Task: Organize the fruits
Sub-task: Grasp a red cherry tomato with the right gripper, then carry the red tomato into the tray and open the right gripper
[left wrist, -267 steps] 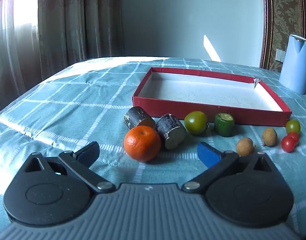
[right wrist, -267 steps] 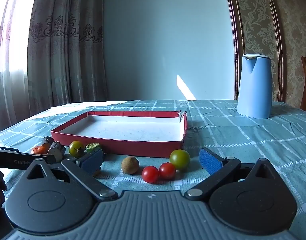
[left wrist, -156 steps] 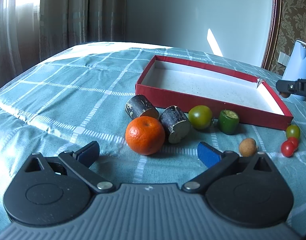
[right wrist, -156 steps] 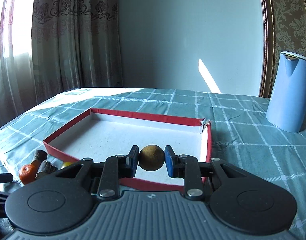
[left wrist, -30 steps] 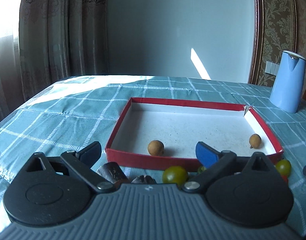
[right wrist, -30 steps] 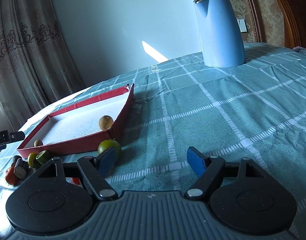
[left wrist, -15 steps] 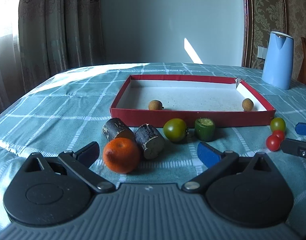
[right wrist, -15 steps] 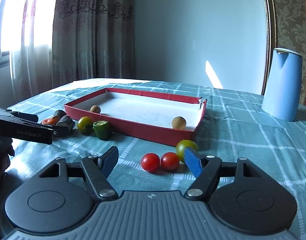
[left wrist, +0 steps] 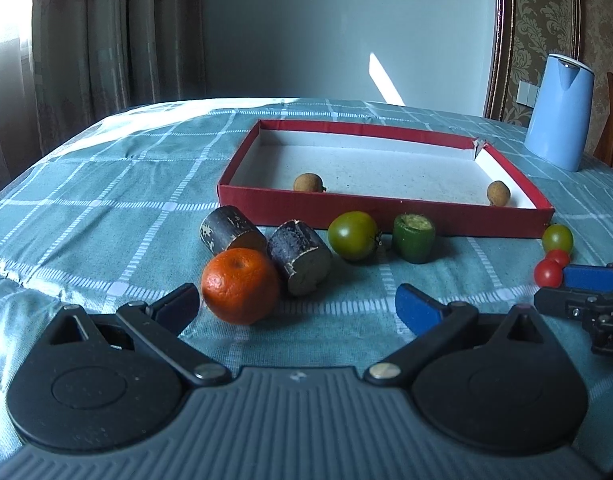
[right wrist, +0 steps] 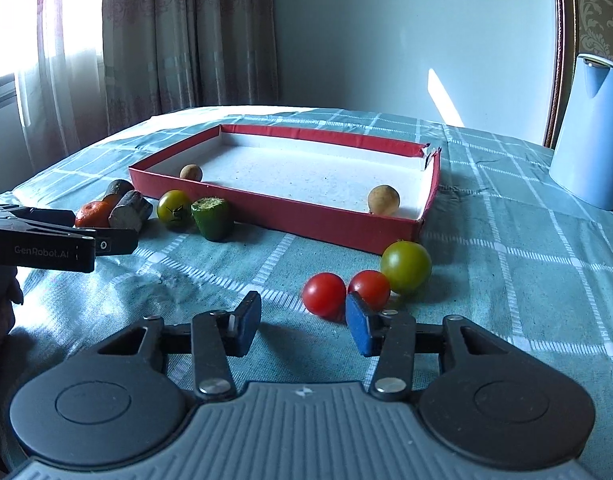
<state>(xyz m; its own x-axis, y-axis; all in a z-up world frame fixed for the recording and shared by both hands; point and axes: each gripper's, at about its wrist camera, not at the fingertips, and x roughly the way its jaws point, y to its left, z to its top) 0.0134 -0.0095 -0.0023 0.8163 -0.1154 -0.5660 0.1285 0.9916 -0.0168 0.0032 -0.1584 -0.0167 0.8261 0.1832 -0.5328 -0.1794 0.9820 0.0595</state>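
A red tray (left wrist: pixel 386 212) (right wrist: pixel 306 220) holds two brown longans (left wrist: pixel 308 182) (right wrist: pixel 383 199). In front of it lie an orange (left wrist: pixel 240 286), two dark cane pieces (left wrist: pixel 300 256), a green tomato (left wrist: pixel 353 235) and a cut green fruit (left wrist: pixel 413 237). My left gripper (left wrist: pixel 296 306) is open, its left finger beside the orange. My right gripper (right wrist: pixel 302 326) is open and low, just short of two red cherry tomatoes (right wrist: pixel 324 294) and a green one (right wrist: pixel 405 266).
A blue kettle (right wrist: pixel 594 132) stands at the back right on the teal checked tablecloth (right wrist: pixel 506 280). Curtains hang at the left behind the table. The left gripper's body (right wrist: pixel 46 242) shows at the left of the right wrist view.
Both grippers have moved closer and lower toward the fruit. My right gripper's fingers have narrowed and now sit just before the red cherry tomatoes. The left finger is now beside the orange.
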